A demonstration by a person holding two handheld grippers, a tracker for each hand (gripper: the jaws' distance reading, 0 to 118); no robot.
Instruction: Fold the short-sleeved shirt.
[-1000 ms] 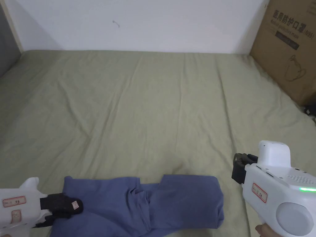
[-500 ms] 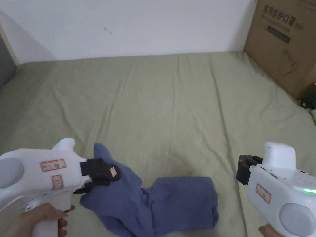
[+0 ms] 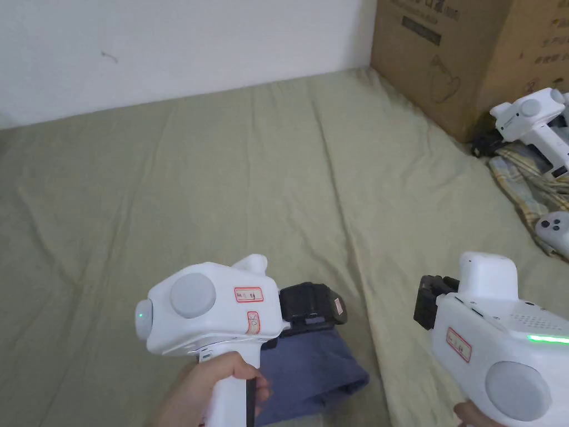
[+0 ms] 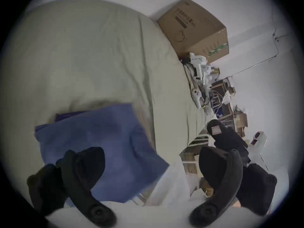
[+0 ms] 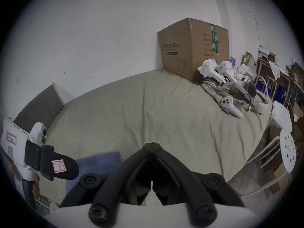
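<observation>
The blue short-sleeved shirt [image 3: 317, 372] lies as a folded bundle on the olive bed sheet [image 3: 222, 194], near the front edge. My left gripper [image 3: 319, 311] hovers just above it. In the left gripper view its jaws stand wide apart, so the left gripper [image 4: 151, 152] is open, with the shirt [image 4: 98, 132] under one jaw and nothing held. My right gripper [image 3: 430, 303] hangs to the right of the shirt, clear of it. In the right gripper view its jaws meet at the tips, so the right gripper [image 5: 152, 145] is shut on nothing, and the shirt [image 5: 98, 162] and left gripper [image 5: 65, 167] sit at lower left.
A large cardboard box [image 3: 472, 55] stands at the bed's far right corner against the wall. Spare white grippers [image 3: 533, 119], a plaid cloth [image 3: 522, 183] and a white controller [image 3: 555, 228] lie along the right edge. A white stool [image 5: 287, 151] stands beside the bed.
The left gripper carried the shirt's left part up and over to the right, laid it on the right half and opened. The head camera turned right. The right gripper stayed put.
</observation>
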